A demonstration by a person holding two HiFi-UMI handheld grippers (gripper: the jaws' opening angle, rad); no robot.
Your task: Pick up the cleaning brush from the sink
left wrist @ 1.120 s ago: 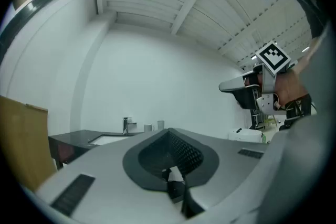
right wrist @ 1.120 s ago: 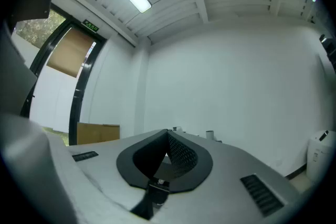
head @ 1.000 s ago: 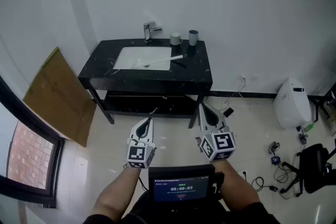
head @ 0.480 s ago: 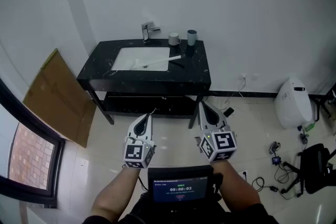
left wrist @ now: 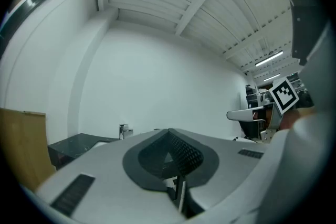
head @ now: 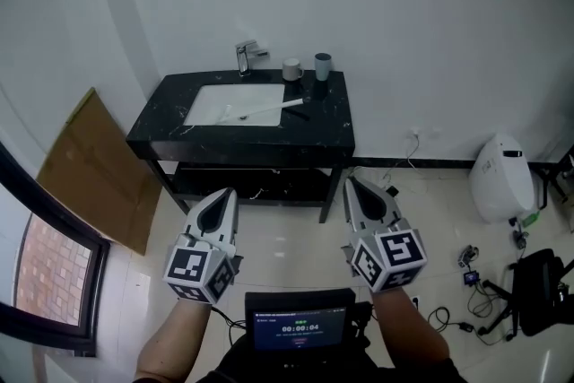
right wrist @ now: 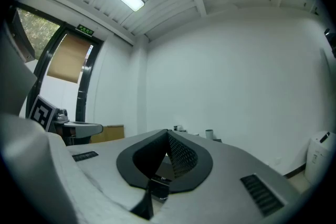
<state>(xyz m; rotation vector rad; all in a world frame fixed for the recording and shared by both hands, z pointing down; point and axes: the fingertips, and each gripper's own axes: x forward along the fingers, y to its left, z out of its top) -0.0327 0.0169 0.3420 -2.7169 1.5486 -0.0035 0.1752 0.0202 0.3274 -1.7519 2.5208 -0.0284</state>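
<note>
The cleaning brush [head: 266, 110], long and white, lies across the right rim of the white sink [head: 208, 108] set in a black vanity [head: 336, 132] against the far wall. My left gripper [head: 228, 194] and right gripper [head: 351, 184] are held side by side well short of the vanity, above the floor, both pointing level toward it. Both are shut with nothing between the jaws. In the left gripper view the tap [left wrist: 124, 130] shows small beyond the jaws; in the right gripper view the cups [right wrist: 209, 134] show small and far.
A chrome tap [head: 243, 56], a beige cup [head: 291, 68] and a grey-blue cup [head: 322, 65] stand at the vanity's back. A cardboard sheet [head: 90, 168] leans at left by a window. A white appliance [head: 502, 176], cables and a black stand [head: 536, 284] crowd the right floor.
Both grippers have risen, the left one more, and now look larger and lower in the head view. The head view has shifted slightly. Both jaws stayed shut.
</note>
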